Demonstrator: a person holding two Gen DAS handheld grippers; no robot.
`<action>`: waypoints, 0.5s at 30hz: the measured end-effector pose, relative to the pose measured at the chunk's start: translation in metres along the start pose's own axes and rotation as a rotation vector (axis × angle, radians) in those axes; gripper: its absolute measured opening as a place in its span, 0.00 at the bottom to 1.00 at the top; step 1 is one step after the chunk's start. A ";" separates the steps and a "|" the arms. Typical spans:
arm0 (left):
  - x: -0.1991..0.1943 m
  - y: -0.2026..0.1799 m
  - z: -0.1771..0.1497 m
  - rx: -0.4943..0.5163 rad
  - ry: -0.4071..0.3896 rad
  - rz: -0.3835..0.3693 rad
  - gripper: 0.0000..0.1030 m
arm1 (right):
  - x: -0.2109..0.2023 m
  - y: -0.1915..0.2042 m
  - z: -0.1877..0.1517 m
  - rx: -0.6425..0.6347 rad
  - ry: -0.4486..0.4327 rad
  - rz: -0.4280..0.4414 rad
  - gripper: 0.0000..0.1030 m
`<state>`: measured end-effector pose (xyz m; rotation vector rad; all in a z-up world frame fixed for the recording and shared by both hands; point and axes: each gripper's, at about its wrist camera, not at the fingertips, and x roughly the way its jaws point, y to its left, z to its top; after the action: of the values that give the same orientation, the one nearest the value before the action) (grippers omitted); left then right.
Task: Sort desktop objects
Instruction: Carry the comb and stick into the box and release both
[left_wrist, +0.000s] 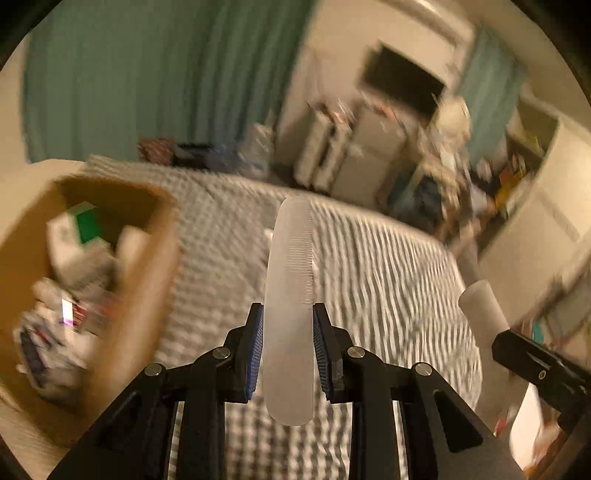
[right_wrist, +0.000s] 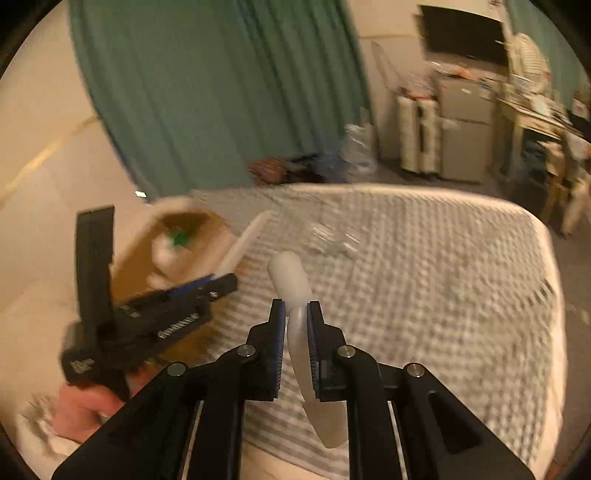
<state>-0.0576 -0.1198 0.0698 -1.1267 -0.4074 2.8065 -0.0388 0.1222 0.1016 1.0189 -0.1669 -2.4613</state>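
Above checkered bedspread (left_wrist: 369, 258), left gripper (left_wrist: 288, 314) clamps comb (left_wrist: 290, 258).

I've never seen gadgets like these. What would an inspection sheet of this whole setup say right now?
Surface: bed under a grey-and-white checked cover.
Job's things: white comb held by the left gripper; pale tube-like item, too blurred to name, held by the right gripper.
Clutter: cardboard box at the bed's left, filled with small packages; something clear and blurred lies on the cover.
Grippers: both shut on their items, raised above the bed.
Cables: nothing seen.
Surroundings: green curtain, dark screen on the wall, crowded shelves.
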 end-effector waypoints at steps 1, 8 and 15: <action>-0.010 0.016 0.008 -0.035 -0.029 0.019 0.25 | 0.003 0.010 0.009 -0.006 -0.007 0.024 0.11; -0.034 0.139 0.018 -0.178 -0.067 0.274 0.25 | 0.096 0.121 0.072 -0.073 0.032 0.274 0.11; -0.015 0.172 0.011 -0.196 -0.008 0.375 0.25 | 0.171 0.180 0.083 -0.053 0.065 0.306 0.20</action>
<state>-0.0520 -0.2904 0.0391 -1.3589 -0.5318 3.1479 -0.1338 -0.1216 0.1029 0.9703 -0.2180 -2.1437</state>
